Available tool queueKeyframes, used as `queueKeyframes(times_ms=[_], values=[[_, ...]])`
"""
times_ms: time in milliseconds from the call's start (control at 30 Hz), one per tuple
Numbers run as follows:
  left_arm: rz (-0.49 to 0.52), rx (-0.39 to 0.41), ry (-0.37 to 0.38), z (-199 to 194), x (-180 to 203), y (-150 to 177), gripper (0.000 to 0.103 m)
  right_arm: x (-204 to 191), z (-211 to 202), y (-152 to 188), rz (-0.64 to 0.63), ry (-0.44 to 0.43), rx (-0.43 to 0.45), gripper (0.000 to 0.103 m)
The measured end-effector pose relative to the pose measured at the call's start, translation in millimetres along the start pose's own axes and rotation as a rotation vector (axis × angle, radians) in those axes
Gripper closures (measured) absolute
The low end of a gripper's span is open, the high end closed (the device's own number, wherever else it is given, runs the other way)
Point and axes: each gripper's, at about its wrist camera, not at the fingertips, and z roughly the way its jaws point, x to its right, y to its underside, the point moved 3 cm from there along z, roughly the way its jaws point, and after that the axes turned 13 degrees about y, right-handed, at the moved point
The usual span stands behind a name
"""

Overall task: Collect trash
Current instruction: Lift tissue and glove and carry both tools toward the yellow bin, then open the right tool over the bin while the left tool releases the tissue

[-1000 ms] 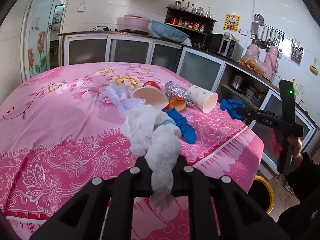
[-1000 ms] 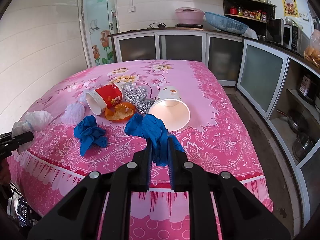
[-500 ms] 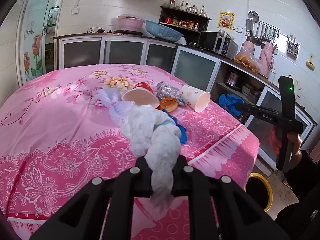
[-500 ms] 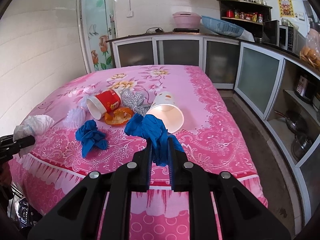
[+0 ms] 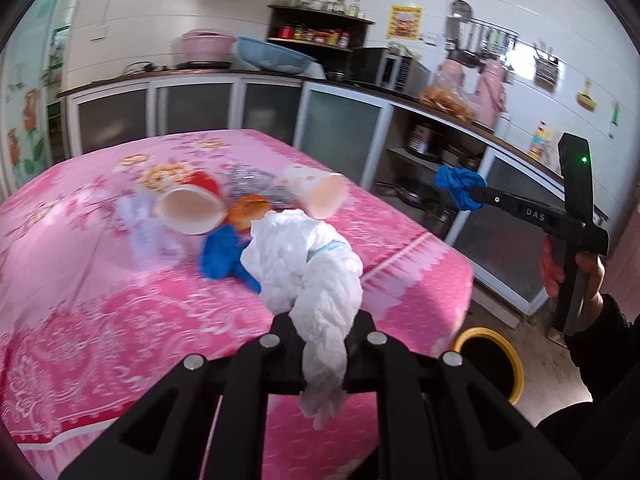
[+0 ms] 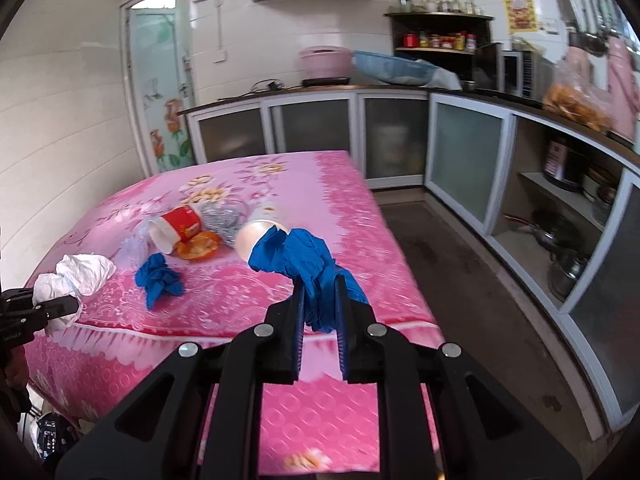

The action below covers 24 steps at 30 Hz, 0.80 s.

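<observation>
My left gripper is shut on a crumpled white tissue wad, held above the near edge of the pink table. My right gripper is shut on a blue glove, lifted off the table's right side; it also shows in the left wrist view as the right gripper with the blue glove. On the table lie a second blue glove, a red paper cup, an orange lid, a silver wrapper and a white paper cup.
A yellow-rimmed trash bin stands on the floor by the table's near right corner. Kitchen cabinets run along the back and right walls. A person's hand holds the right gripper's handle.
Both grippers pulled back from the table and rose a little with their loads. The view swung right, and the bin by the table corner shows more fully.
</observation>
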Motion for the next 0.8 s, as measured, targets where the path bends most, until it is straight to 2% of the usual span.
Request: queueKeyframes(times_ms=[233, 333, 600, 800], values=[[0.078, -0.058, 0.121, 38.5, 48.1, -6.9, 0.093, 64.5, -37.8, 24.1, 0.082, 0.124, -0.014, 0.09], [0.109, -0.088, 0.197, 61.3, 73.2, -10.3, 0.093, 90.1, -52.1, 38.2, 0.11, 0.176, -0.026, 0.09], [0.224, -0.186, 0.415, 130.1, 158.4, -6.3, 0.093, 158.4, -89.4, 95.7, 0.205, 0.335, -0.108, 0.09], [0.273, -0.282, 0.534, 181.8, 217.1, 9.5, 0.093, 197.3, -108.3, 143.1, 0.267, 0.387, -0.173, 0.09]])
